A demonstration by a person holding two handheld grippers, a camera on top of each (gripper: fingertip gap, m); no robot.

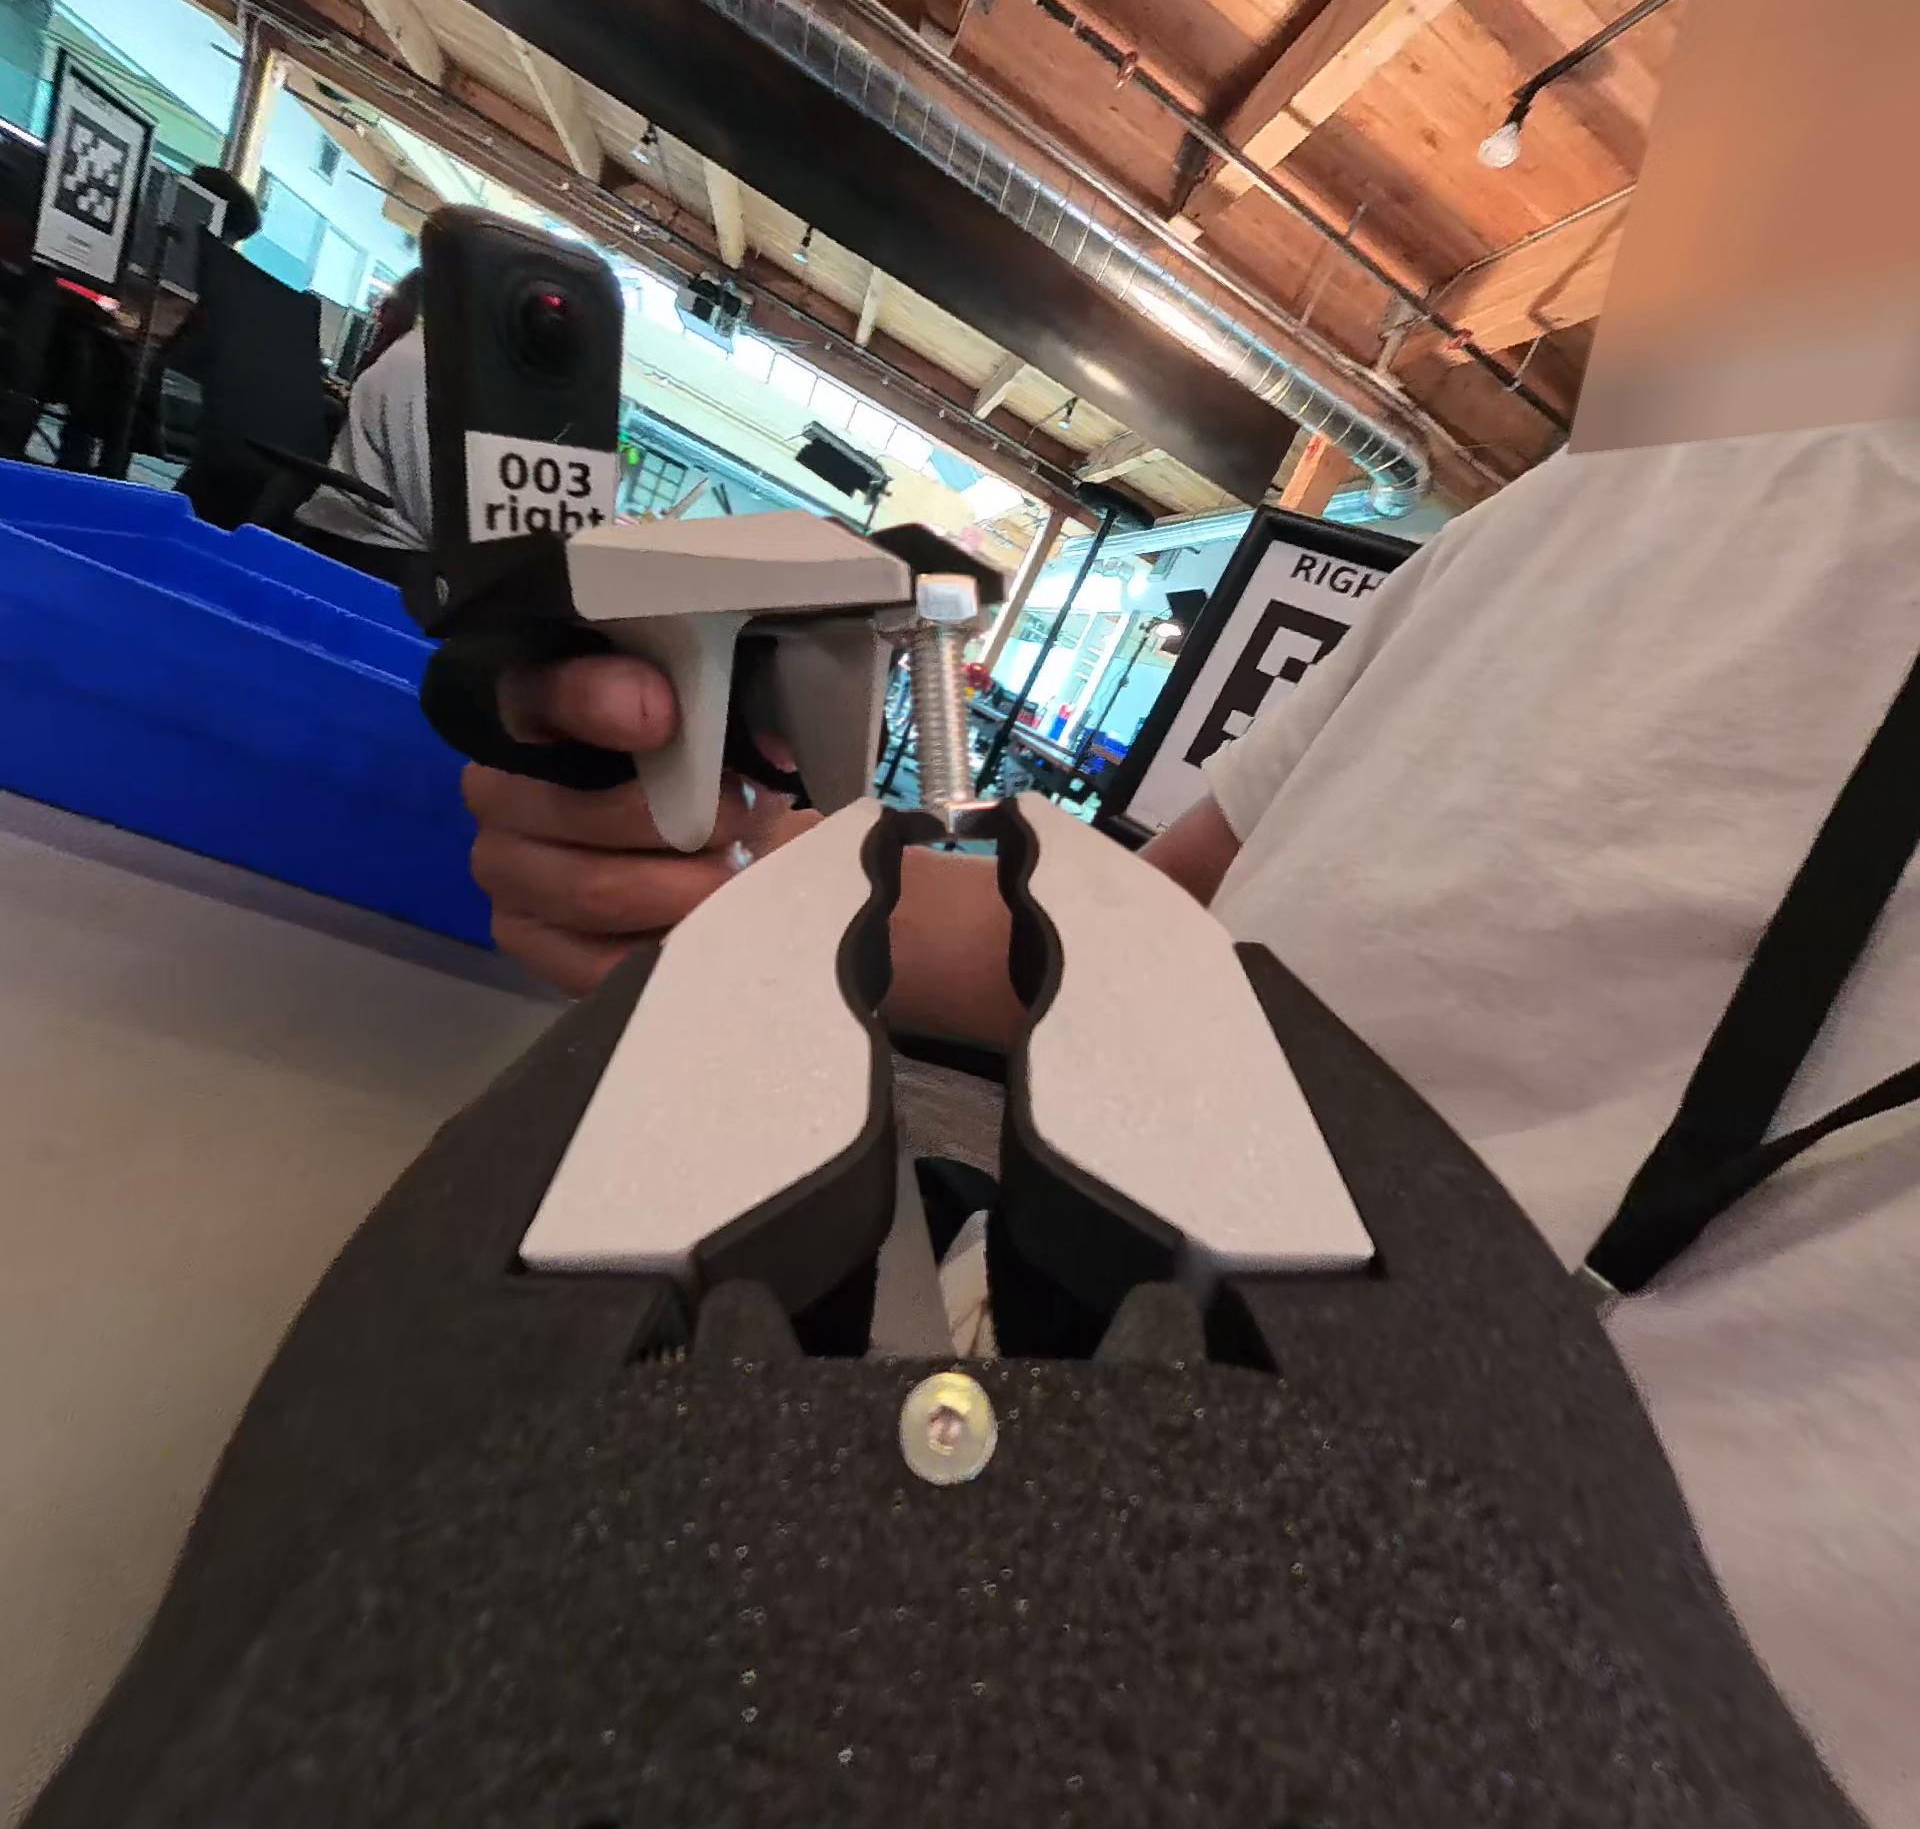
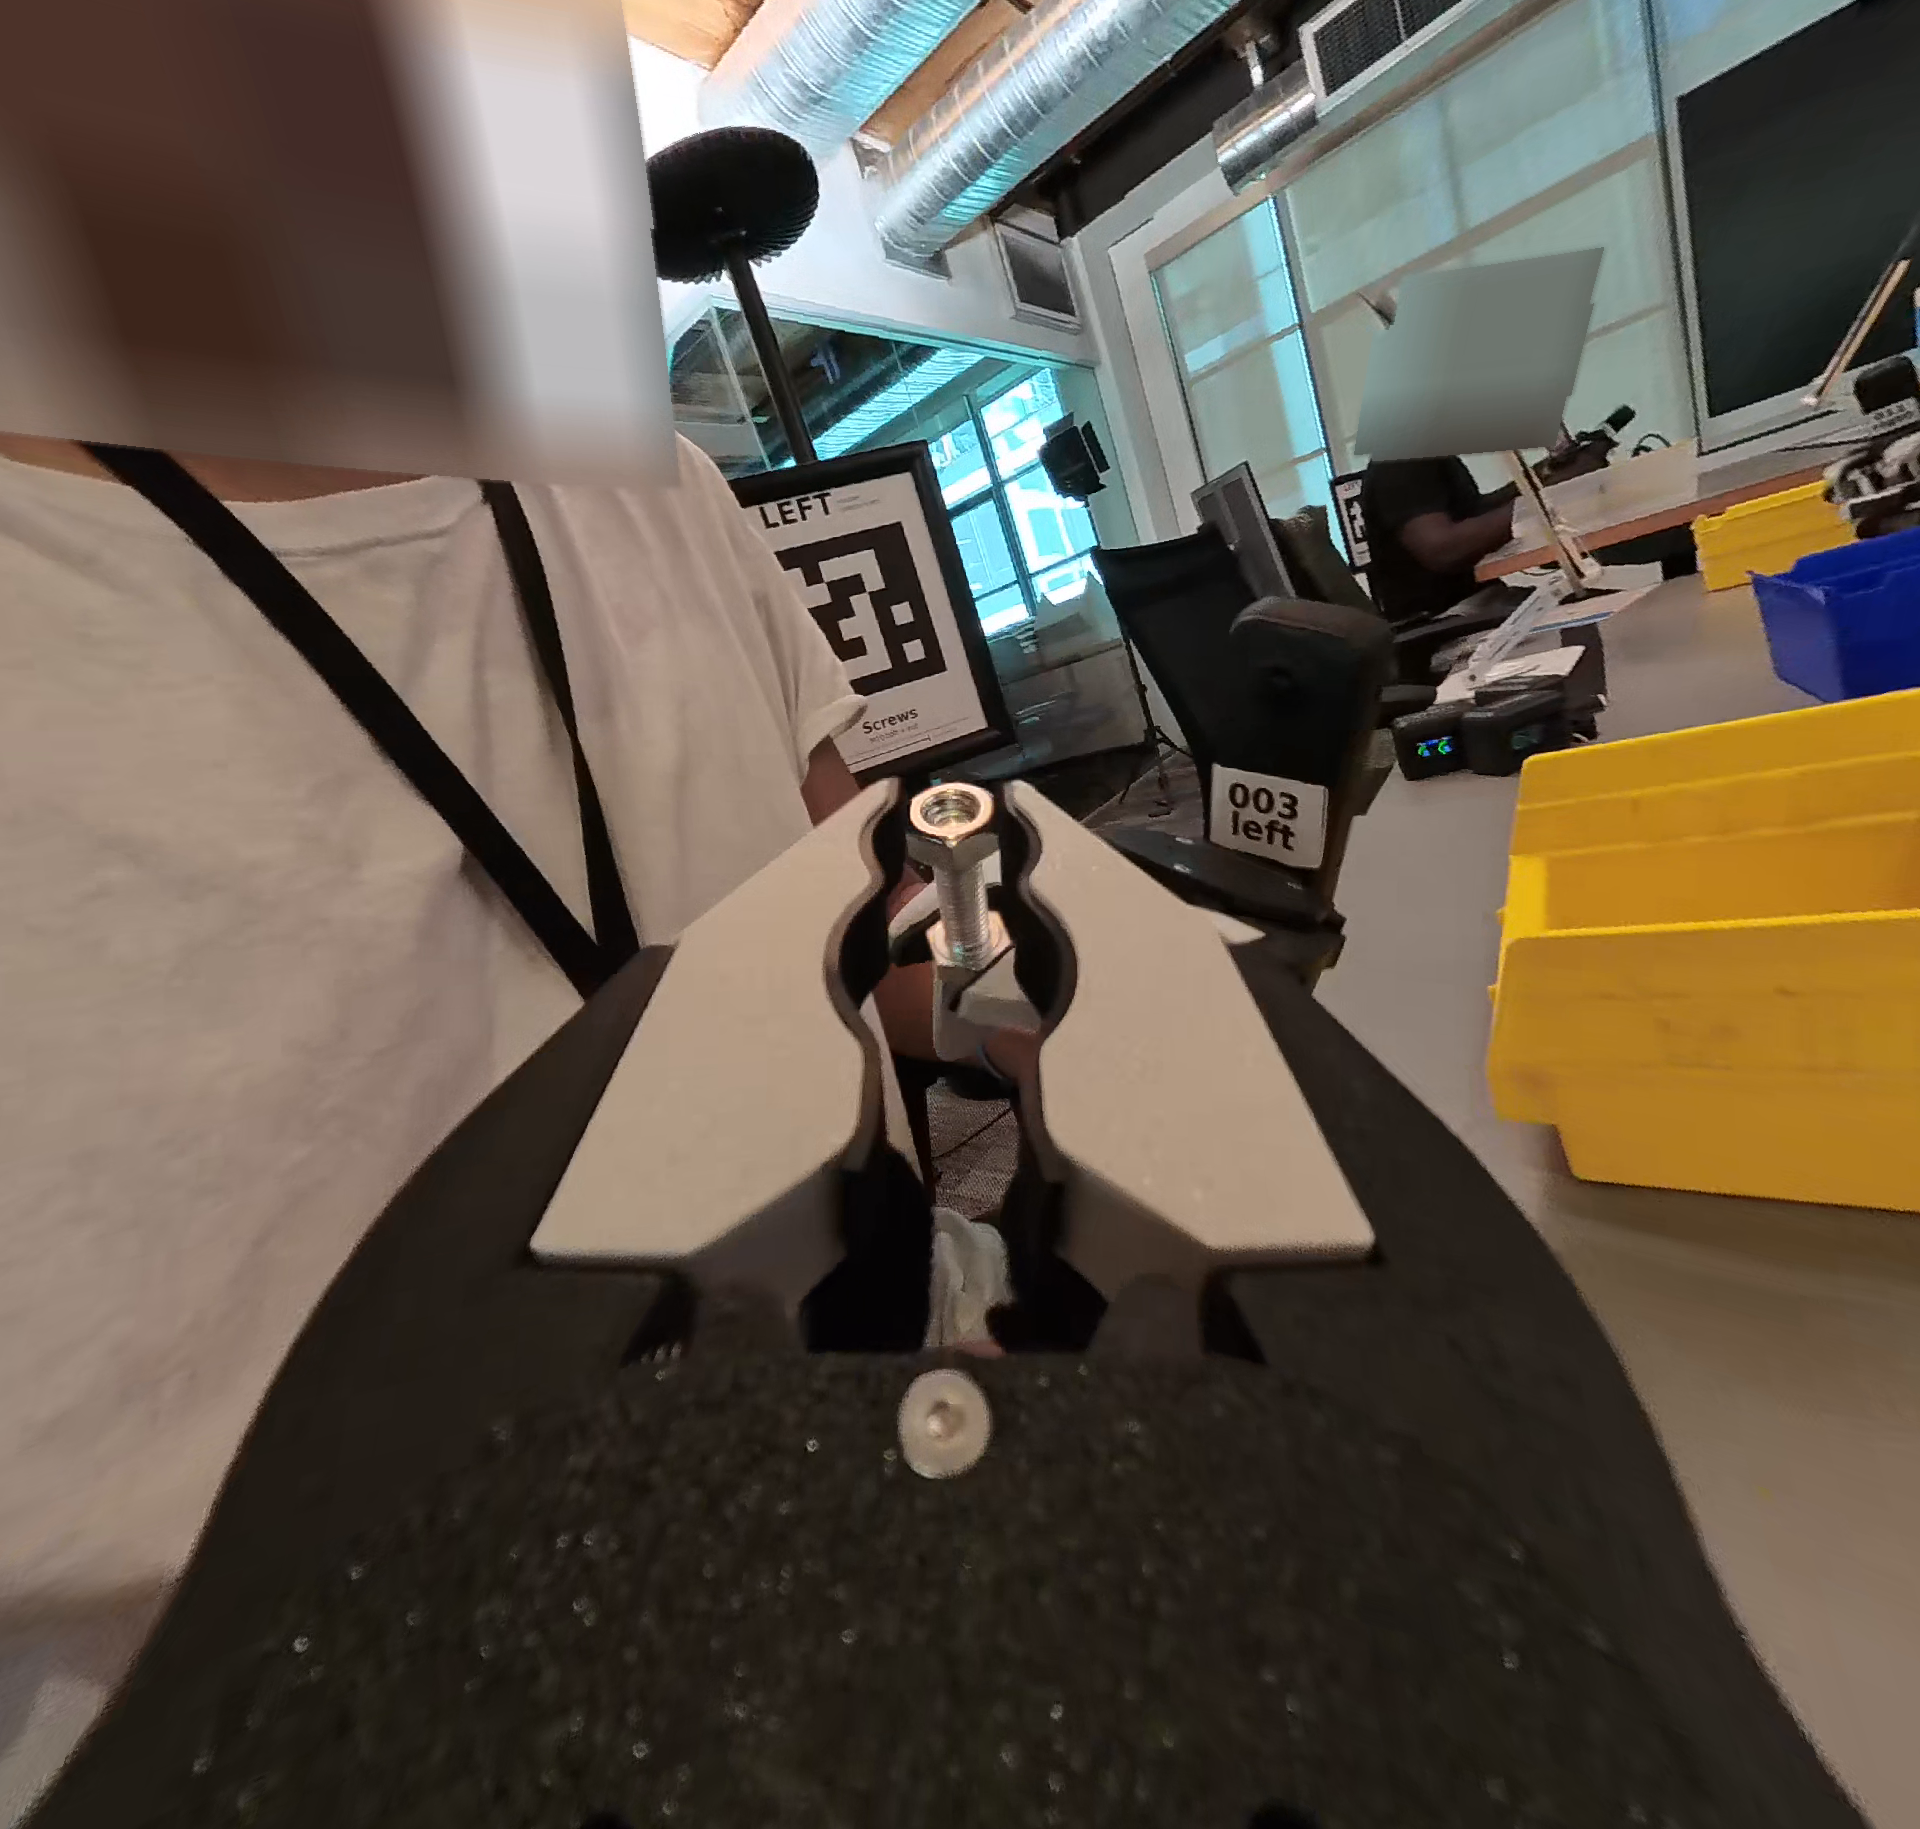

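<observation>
In the left wrist view my left gripper is shut on the hex head of a silver bolt. The bolt's threaded shaft rises from the tips. A silver hex nut sits on its far end, pinched by the right gripper's grey fingers, which come in from the left. In the right wrist view my right gripper is shut on that nut at the very fingertips. The bolt runs back between the fingers to its head. Both grippers are held up above the table, close to a person's chest.
A person in a white shirt stands close behind both grippers. Stacked yellow bins and a blue bin sit on the grey table; another blue bin is at the left. Framed marker boards stand behind. My two grippers' fingertips are within a few centimetres of each other.
</observation>
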